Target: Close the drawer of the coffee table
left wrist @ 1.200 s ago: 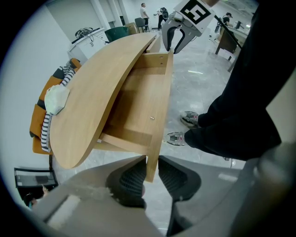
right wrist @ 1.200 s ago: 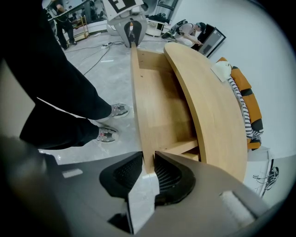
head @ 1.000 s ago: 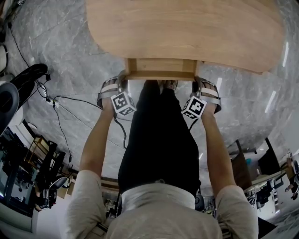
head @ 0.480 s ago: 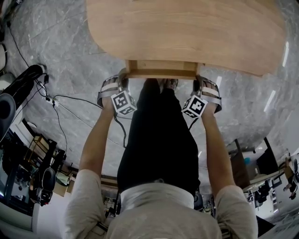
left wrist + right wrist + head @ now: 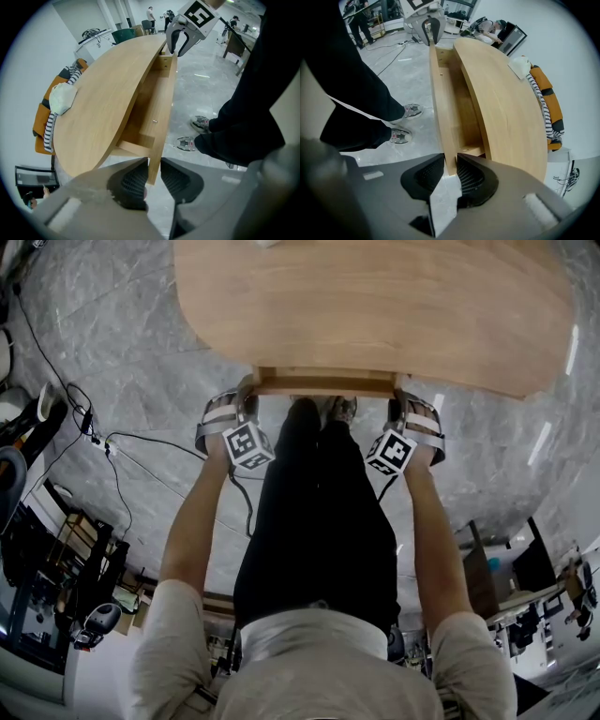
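The wooden coffee table (image 5: 375,296) fills the top of the head view. Its drawer (image 5: 323,383) sticks out only a little from under the top. My left gripper (image 5: 246,399) is shut on the left end of the drawer front, and my right gripper (image 5: 399,405) is shut on the right end. In the left gripper view the drawer front (image 5: 161,110) runs away from my left gripper (image 5: 153,166), its edge pinched between the ribbed pads (image 5: 133,180). The right gripper view shows my right gripper (image 5: 450,164) clamped likewise on the drawer front (image 5: 440,93).
My legs and shoes (image 5: 319,512) stand right behind the drawer. A white cloth (image 5: 62,98) lies on the table's far side, by an orange and striped seat (image 5: 543,98). Cables (image 5: 122,442) trail on the marble floor at the left.
The drawer has slid further under the table top, so less of it shows. Both grippers have moved with it toward the table, still clamped on its front.
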The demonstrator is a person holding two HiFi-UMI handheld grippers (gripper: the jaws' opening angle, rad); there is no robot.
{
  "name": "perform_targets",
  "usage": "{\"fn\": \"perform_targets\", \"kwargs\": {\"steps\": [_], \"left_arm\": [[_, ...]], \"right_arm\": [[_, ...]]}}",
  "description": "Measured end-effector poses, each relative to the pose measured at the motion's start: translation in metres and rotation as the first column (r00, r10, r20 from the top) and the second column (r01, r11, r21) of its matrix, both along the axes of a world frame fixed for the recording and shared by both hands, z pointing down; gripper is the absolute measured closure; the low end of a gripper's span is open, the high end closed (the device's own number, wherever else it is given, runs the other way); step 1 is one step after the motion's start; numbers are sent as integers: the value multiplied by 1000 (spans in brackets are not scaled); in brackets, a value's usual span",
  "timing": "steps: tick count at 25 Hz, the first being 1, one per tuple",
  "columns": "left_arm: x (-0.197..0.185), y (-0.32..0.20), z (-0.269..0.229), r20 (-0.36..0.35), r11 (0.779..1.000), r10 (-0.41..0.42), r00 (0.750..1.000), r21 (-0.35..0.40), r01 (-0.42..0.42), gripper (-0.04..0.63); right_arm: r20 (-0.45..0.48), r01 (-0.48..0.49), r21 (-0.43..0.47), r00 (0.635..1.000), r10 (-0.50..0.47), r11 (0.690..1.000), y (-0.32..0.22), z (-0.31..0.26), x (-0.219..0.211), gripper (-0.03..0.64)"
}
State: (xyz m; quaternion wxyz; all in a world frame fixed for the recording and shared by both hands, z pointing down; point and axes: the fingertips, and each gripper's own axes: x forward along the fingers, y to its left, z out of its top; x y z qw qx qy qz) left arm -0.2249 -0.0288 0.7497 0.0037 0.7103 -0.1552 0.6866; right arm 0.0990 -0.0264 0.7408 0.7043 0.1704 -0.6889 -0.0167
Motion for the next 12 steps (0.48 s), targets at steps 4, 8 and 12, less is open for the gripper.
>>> {"fn": "perform_targets", "kwargs": {"steps": [4,8,12], "left_arm": [[4,-5,0,-21,1000,-4,1000,9,4,488],[6,-12,2,-28,1000,-9,1000,25,10,486],[6,-22,-2,-26,999,-15,1000,42,16,485]], "right_arm": [[2,-5,7,1000,5,1000,-4,2,0,525],[-4,-18,34,1000,18,999,-11,3,2,523],[-10,-20,61,1000,21,998,-21,-1,3,522]]}}
